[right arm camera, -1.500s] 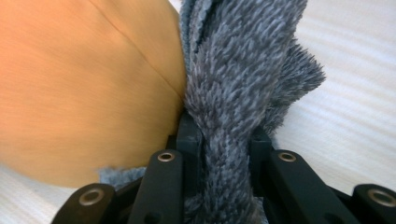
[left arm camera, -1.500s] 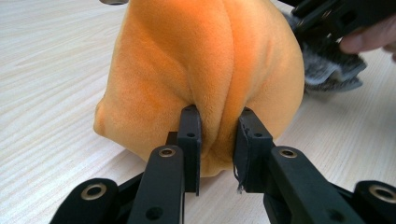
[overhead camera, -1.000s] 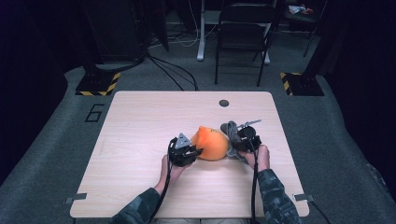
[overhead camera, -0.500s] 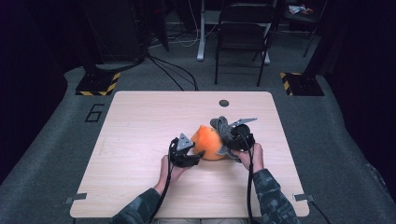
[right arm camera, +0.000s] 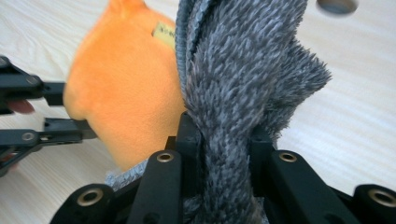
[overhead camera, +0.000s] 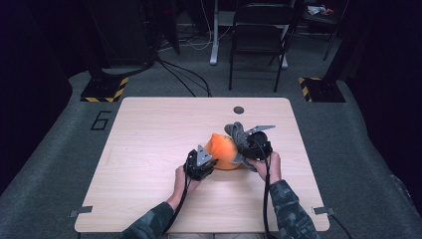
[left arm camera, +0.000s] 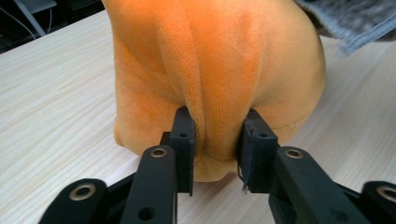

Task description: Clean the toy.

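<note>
Near edge of pale wood-grain table (overhead camera: 149, 149): left gripper (left arm camera: 215, 140), jaws just closed, is pinched on a fold of soft orange plush (left arm camera: 219, 70). Just right, coarse grey fuzzy fabric (right arm camera: 243, 84) is clamped in the right gripper (right arm camera: 219, 140), draped against the rounded plush at table centre.

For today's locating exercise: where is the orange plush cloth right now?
In the high view, the orange plush cloth lies on the light wooden table, right of centre, pinched by the left gripper and touching the grey fuzzy cloth in the right gripper.
</note>
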Motion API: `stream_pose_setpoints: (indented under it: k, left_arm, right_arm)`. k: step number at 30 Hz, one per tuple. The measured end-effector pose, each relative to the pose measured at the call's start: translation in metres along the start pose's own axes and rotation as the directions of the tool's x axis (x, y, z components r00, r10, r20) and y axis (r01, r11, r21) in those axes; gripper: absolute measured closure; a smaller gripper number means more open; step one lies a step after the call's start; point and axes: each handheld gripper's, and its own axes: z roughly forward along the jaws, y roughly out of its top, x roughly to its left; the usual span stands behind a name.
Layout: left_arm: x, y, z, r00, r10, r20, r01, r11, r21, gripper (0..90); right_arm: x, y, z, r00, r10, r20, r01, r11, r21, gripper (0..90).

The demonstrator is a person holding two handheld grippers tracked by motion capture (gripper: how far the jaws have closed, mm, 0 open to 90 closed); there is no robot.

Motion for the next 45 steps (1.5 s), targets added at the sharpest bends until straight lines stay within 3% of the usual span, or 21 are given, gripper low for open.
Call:
stream_pose_setpoints:
  k: [3, 7, 12, 13, 16, 26, 37, 41, 45]
  left_arm:
    - [0.004, 0.002, -0.003, 0.9972, -0.073, 0.016, 0.073, 0.9973, -0.009, 72.2]
    - [0.004, 0.006, -0.010, 0.9905, -0.130, 0.044, 0.131, 0.9914, -0.009, 72.3]
    - [-0.002, 0.009, -0.013, 0.9873, -0.142, 0.071, 0.143, 0.9896, -0.010, 72.2]
    - [-0.001, 0.008, -0.013, 0.9890, -0.131, 0.069, 0.131, 0.9913, 0.000, 72.2]
    - [0.000, 0.006, -0.009, 0.9890, -0.129, 0.071, 0.129, 0.9916, 0.007, 72.1]
    - [0.005, 0.005, -0.006, 0.9859, -0.139, 0.093, 0.137, 0.9903, 0.022, 70.2]
    - [0.006, 0.004, -0.005, 0.9854, -0.140, 0.097, 0.139, 0.9901, 0.017, 69.2]
    - [0.006, 0.003, -0.004, 0.9854, -0.142, 0.094, 0.141, 0.9899, 0.011, 69.1]
    - [0.007, 0.003, -0.004, 0.9863, -0.135, 0.095, 0.134, 0.9909, 0.013, 69.0]
  right_arm:
    - [0.007, 0.008, -0.012, 0.9996, -0.020, -0.018, 0.019, 0.999, -0.027, 73.5]
    - [0.032, 0.019, -0.027, 0.9962, -0.071, -0.050, 0.068, 0.995, -0.069, 73.4]
    - [0.062, 0.020, -0.017, 0.9855, -0.158, -0.063, 0.155, 0.987, -0.052, 72.6]
    - [0.065, 0.018, -0.012, 0.9882, -0.144, -0.051, 0.142, 0.989, -0.039, 72.7]
    - [0.062, 0.013, 0.001, 0.9886, -0.148, -0.025, 0.148, 0.989, -0.028, 73.1]
    - [0.044, 0.010, 0.002, 0.9913, -0.130, 0.022, 0.130, 0.992, 0.006, 73.4]
    - [0.013, 0.000, 0.004, 0.9981, -0.047, 0.041, 0.044, 0.997, 0.071, 73.3]
    - [0.001, -0.004, 0.008, 0.9976, -0.040, 0.056, 0.034, 0.995, 0.097, 73.2]
    - [-0.010, -0.012, 0.016, 0.9974, -0.006, 0.071, -0.004, 0.990, 0.141, 73.1]
